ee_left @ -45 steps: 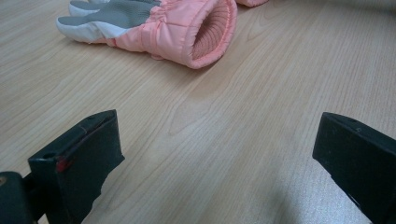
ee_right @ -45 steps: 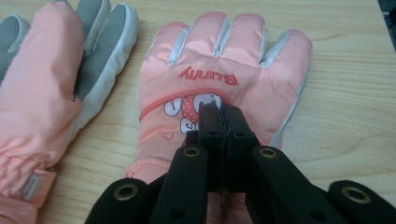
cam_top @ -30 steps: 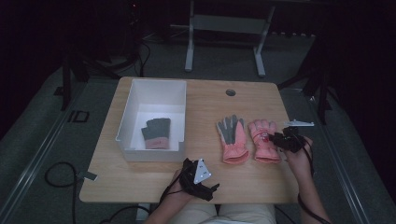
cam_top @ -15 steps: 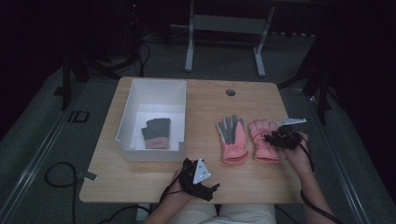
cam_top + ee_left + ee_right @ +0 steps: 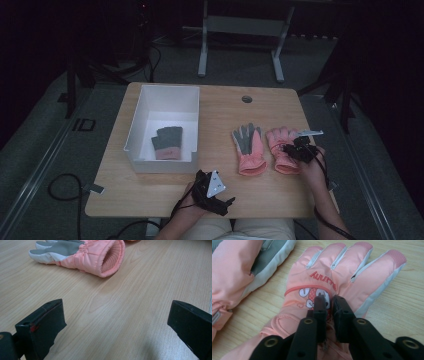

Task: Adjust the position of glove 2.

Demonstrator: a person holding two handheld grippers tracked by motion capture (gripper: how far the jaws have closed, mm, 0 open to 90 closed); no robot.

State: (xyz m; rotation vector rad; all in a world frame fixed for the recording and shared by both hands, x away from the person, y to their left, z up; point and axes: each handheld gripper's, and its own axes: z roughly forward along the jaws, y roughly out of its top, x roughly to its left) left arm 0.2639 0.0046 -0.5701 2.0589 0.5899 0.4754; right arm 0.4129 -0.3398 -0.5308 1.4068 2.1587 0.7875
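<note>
Since the earlier frames, the right gripper (image 5: 329, 298) has been lowered onto the right-hand pink glove (image 5: 332, 280), its jaws just closing to pinch the fabric by the printed emblem. A pick-up is judged in hand; a lift toward the white bin (image 5: 134, 131) (one glove (image 5: 167, 142) already inside) is likely called for. The left gripper (image 5: 113, 322) rests open, empty, near the other pink glove (image 5: 82, 255). How deep the pinch goes cannot be made out.
</note>
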